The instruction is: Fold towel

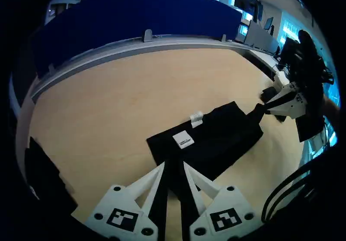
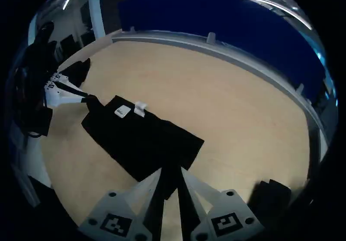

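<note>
A black towel (image 1: 216,137) lies stretched out flat on the wooden table (image 1: 129,94), with two white tags (image 1: 183,139) near its middle. My left gripper (image 1: 174,165) is shut on the towel's near end. At the far end, my right gripper (image 1: 259,110) pinches the other tip, with a person's dark sleeve behind it. In the right gripper view the same towel (image 2: 138,141) runs away from my right gripper (image 2: 171,171), which is shut on its near corner. The left gripper (image 2: 88,97) grips the far corner there.
A blue partition (image 1: 129,16) with a grey rail runs along the table's far edge. A black object (image 1: 43,176) sits at the table's left side, seen too in the right gripper view (image 2: 270,193). Monitors and chairs (image 1: 298,50) stand beyond the table.
</note>
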Demonstrator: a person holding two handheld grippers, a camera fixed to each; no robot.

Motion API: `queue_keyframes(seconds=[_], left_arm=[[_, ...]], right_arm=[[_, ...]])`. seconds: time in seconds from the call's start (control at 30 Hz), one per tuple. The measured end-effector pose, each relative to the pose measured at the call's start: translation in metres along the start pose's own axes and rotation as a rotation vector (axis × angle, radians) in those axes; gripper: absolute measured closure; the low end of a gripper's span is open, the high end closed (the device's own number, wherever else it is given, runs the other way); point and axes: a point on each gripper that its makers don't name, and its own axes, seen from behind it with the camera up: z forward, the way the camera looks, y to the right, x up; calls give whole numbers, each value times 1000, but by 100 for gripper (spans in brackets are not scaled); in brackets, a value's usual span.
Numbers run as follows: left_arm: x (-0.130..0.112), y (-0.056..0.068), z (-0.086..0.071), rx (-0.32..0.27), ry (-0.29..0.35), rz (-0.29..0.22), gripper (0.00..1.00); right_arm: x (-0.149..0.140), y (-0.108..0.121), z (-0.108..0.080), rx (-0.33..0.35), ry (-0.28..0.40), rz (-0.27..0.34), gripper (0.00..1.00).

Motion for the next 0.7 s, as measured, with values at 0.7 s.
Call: queue_keyframes(seconds=[0.7], left_arm=[[4,-23,46,54,1,84,76]], right_arm=[[0,23,50,-76,-28,2,77]])
